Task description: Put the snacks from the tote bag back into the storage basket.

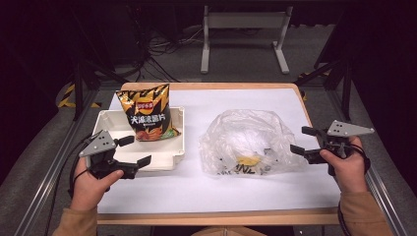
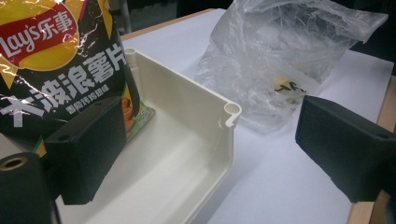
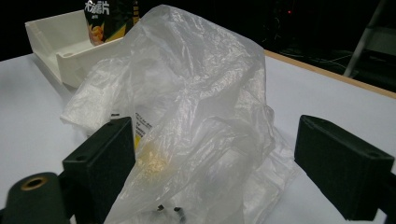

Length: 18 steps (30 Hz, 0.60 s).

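**Two open grippers flank a chip bag and a plastic bag**

Two things draw the eye on the white table (image 1: 206,191): a black-and-yellow bag of chips (image 1: 146,114) and a crumpled clear plastic bag (image 1: 246,141). The bag of chips stands upright, leaning against the far wall of a cream tray (image 1: 169,160) on the left half of the table, its foot inside the tray. The plastic bag lies on the table to the right of the tray, near it but apart, with something yellow showing through its lower middle.

From where I stand, the left gripper (image 1: 132,151) hovers over the near left corner of the tray, jaws spread wide and holding nothing. In the left gripper view one jaw sits in front of the chip bag's lower part, the other out over the table beyond the tray wall; whether either touches anything I cannot tell. The right gripper (image 1: 302,140) is at the right edge of the plastic bag, jaws likewise spread apart. In the right gripper view the bag's loose film rises between the two jaws and reaches the left one, though no pinch is made.

A person's hands grip both tools from the near edge.
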Available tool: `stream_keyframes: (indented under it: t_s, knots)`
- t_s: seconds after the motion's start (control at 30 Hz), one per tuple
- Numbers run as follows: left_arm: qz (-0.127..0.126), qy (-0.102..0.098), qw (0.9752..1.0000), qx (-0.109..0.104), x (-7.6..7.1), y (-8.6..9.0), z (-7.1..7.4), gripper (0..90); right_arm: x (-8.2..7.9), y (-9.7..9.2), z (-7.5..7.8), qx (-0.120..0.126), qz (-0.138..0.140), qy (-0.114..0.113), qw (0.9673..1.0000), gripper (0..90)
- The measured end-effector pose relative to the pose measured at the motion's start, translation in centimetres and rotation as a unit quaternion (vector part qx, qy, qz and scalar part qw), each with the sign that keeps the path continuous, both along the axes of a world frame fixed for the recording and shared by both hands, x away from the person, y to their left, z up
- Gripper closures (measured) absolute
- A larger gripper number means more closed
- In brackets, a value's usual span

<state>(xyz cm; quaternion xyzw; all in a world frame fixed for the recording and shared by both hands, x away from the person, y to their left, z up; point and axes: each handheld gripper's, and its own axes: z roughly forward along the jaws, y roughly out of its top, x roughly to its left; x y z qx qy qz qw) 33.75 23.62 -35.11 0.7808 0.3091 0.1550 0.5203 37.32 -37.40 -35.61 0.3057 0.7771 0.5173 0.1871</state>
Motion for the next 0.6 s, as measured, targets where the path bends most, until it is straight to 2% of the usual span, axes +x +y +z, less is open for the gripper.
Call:
stream_keyframes:
  t_s: [0.03, 0.13, 0.2, 0.33, 0.5, 0.57, 0.6]
  knots:
    - [-0.005, -0.007, 0.9999, -0.006, -0.4, 0.1, -0.7, 10.2, 0.0, 0.0, 0.0, -0.001, 0.000, 0.000, 1.0000, 12.8]
    - [-0.005, -0.008, 0.9999, -0.012, -0.6, 0.3, -1.3, 10.5, -0.1, 0.0, 0.0, -0.005, 0.000, -0.001, 1.0000, 12.6]
    - [-0.003, -0.010, 0.9999, -0.014, -0.8, 0.6, -2.2, 10.7, -0.2, 0.0, -0.1, -0.003, 0.002, -0.001, 1.0000, 12.6]
    - [0.008, -0.001, 0.9996, -0.026, -1.0, 1.0, -3.6, 10.7, -0.3, 0.0, -0.3, 0.002, 0.003, -0.001, 1.0000, 12.3]
    - [0.015, 0.006, 0.9996, -0.022, -1.0, 1.4, -5.5, 10.6, -0.5, -0.1, -0.6, 0.009, 0.006, 0.003, 0.9999, 9.7]
    - [0.020, 0.006, 0.9997, -0.015, -1.0, 1.5, -6.2, 10.6, -0.5, -0.1, -0.7, 0.012, 0.007, 0.004, 0.9999, 9.6]
    - [0.021, 0.004, 0.9996, -0.018, -1.0, 1.6, -6.6, 10.4, -0.5, -0.1, -0.8, 0.014, 0.007, 0.003, 0.9999, 9.3]
